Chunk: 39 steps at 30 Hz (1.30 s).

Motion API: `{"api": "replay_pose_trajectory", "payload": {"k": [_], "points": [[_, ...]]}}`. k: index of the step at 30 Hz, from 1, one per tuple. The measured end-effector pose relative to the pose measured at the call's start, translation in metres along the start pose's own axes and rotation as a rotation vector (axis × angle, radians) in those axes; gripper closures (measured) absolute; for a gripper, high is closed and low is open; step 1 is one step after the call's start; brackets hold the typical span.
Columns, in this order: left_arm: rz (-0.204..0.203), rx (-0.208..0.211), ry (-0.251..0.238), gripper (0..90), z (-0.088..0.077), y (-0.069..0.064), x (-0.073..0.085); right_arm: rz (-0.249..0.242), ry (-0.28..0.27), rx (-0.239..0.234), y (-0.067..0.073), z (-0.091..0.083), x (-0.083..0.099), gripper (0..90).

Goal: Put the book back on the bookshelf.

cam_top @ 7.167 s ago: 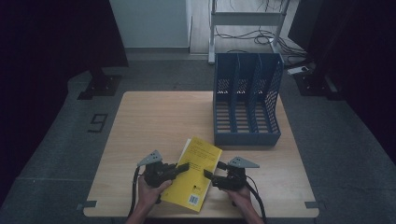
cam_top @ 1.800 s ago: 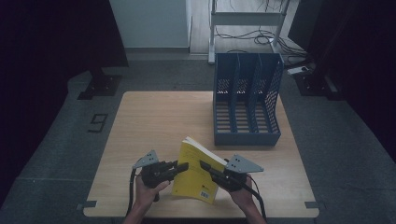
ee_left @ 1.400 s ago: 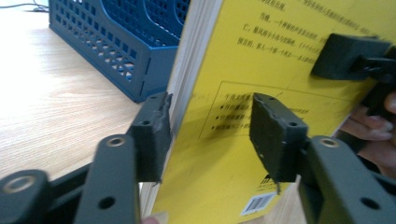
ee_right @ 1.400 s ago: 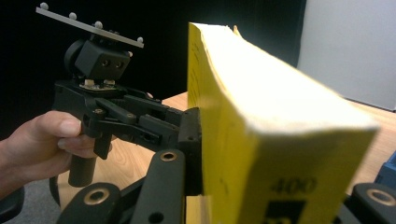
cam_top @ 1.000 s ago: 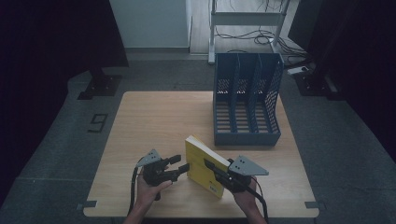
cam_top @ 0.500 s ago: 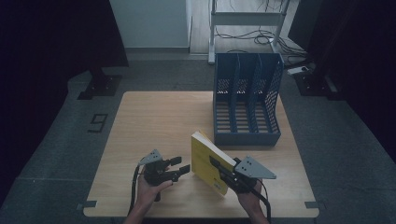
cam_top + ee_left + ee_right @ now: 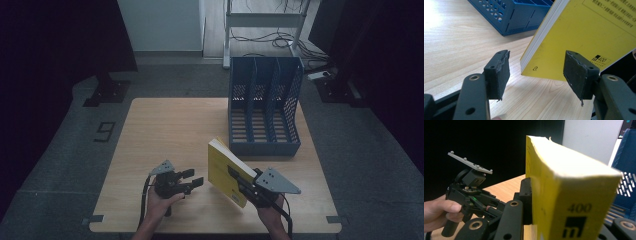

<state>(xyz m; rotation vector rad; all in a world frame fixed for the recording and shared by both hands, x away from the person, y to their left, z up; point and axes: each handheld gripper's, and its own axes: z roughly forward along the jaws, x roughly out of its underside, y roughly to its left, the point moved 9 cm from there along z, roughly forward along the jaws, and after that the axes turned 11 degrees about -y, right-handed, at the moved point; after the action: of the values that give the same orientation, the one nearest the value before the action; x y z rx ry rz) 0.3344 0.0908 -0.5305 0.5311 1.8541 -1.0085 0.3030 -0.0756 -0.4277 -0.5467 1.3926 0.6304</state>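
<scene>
1. High view: wooden table [image 7: 170, 130] with a blue file rack [image 7: 265, 112] standing at its far right, three slots, open side facing near
2. High view: yellow book [image 7: 224, 170] tilted up on edge at the near middle-right of the table, just near of the rack and apart from it, page edge facing far-left
3. High view: right gripper [image 7: 246, 184] at the near right, jaws pinching the book by its near lower part, grey plate on top; a hand wraps its handle from below
4. High view: left gripper [image 7: 192, 179] at the near left-middle, pointing right toward the book, jaws spread with nothing in them, a small gap to the cover; cable trails near
5. Left gripper view: both black pads [image 7: 499, 72] stand wide apart, empty; the book [image 7: 584, 32] hangs beyond them, its lower corner off the table [image 7: 456, 45], pages turned left; rack [image 7: 511, 12] at far left behind it
6. Right gripper view: book [image 7: 564, 195] clamped between the jaws, left jaw pressed flat on the cover, spine face with printed number toward camera; right jaw mostly hidden behind the book
7. Right gripper view: left gripper [image 7: 496, 206] at left with a hand [image 7: 439, 212] on it; whether its jaws are spread can't be told from here; rack [image 7: 626, 170] at the right edge
</scene>
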Motion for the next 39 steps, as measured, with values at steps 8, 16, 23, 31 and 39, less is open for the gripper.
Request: {"api": "replay_pose_trajectory", "payload": {"k": [8,16,23,31,39], "points": [[-0.007,-0.006,0.015,37.6,0.001,0.002,0.002,-0.009,-0.011,0.011,-0.001,-0.002,-0.005,74.3],[-0.017,-0.011,0.009,37.6,0.001,0.002,0.001,-0.011,-0.012,0.007,-0.001,0.0,-0.009,74.3],[-0.02,-0.01,0.0,37.6,-0.002,0.003,-0.001,-0.012,-0.001,0.024,-0.003,0.003,-0.007,74.3],[-0.02,-0.011,0.006,37.5,-0.002,0.003,0.0,-0.009,-0.017,0.061,-0.011,0.005,-0.016,74.3],[-0.024,-0.015,0.012,37.1,-0.002,0.004,0.001,-0.018,-0.033,0.084,-0.016,0.009,-0.027,74.3]]}}
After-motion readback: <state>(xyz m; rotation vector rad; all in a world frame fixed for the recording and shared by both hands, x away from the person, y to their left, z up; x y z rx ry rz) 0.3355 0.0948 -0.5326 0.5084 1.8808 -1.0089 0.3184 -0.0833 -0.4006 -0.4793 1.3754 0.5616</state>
